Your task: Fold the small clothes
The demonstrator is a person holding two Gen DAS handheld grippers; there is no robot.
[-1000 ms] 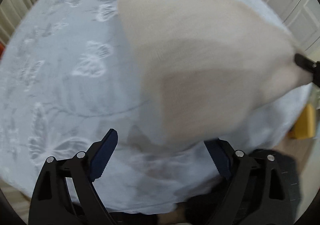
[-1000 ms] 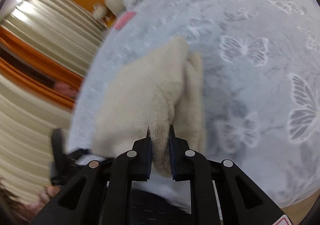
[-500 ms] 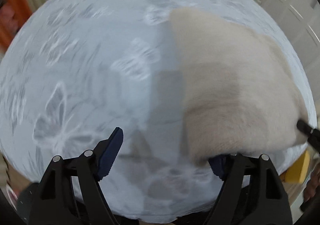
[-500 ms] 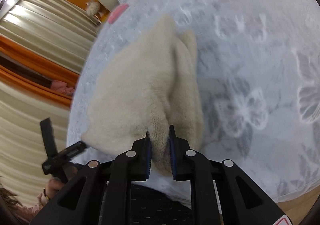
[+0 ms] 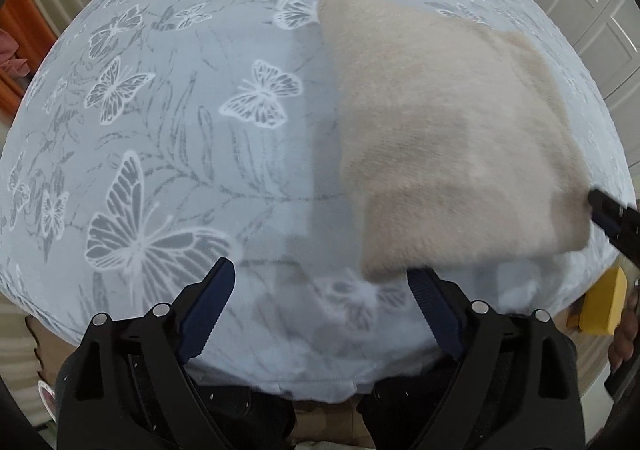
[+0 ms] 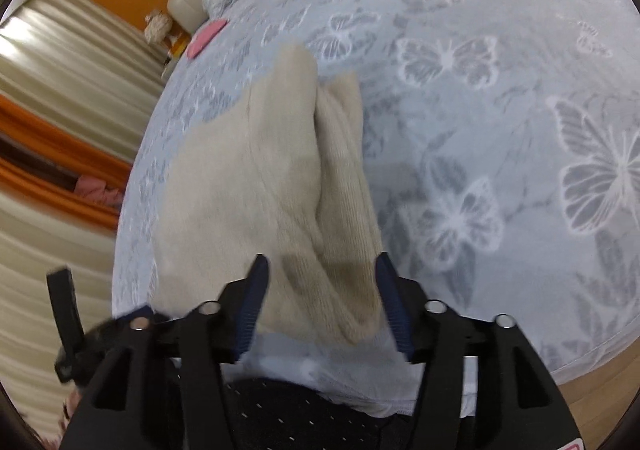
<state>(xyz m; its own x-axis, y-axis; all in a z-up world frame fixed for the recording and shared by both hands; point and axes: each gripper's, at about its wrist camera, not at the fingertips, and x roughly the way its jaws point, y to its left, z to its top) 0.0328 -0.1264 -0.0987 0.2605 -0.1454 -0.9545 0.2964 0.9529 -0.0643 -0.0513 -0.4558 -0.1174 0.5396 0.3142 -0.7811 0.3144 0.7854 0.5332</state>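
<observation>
Item: we are folding a cream knit, doubled over and lying on the bed near its front edge.
Layers: in the right wrist view we are seeing two layers, the upper one stopping short of the lower along the right side.
Right tongs: half a second ago we were pinching the near corner of the knit; now the jaws are standing apart with that corner lying loose between them.
Left tongs: we are holding them spread wide and empty, as in the earlier frames, low over the bed just left of the knit's near corner.
Change: the knit was hanging stretched and lifted a second ago; it is now resting flat, released by both sides.
Meaning: we are judging this fold as laid down; the next step is likely a fresh grip for another fold or a smoothing pass.
Risk: the soft, fuzzy cloth is sitting close to the bed's edge, so we are watching for it slipping or the layers shifting.
Also present: a pink object far up the bed; a yellow object beyond the bed's edge.
</observation>
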